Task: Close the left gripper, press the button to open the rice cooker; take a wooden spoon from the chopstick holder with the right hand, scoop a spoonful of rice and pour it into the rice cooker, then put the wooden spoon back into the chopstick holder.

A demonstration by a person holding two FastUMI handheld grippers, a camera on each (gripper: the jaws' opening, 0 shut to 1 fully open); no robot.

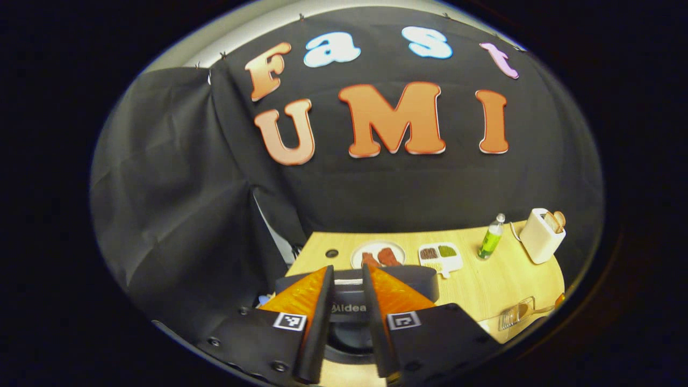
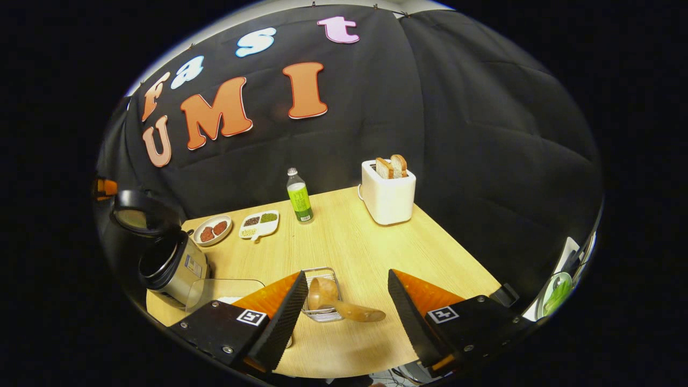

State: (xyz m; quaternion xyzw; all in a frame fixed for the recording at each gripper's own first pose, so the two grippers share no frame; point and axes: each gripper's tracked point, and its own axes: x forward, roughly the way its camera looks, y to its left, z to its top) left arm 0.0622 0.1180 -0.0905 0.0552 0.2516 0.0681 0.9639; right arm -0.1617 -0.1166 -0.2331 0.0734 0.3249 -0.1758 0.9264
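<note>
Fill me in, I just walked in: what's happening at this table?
A person is working two handheld grippers at a rice cooker. Its lid is already up. The left gripper hangs over the cooker, fingers slightly apart, holding nothing. The right gripper is open, pointed at the wooden spoon, which rests in the wire holder. No scooping has begun.

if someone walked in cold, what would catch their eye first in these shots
Probably the rice cooker at the table's left edge in the right gripper view, its lid standing open. Next, the wooden spoon lying tilted in the wire chopstick holder, just ahead of the open right tongs. At the far edge, a white toaster holds two bread slices.
</note>
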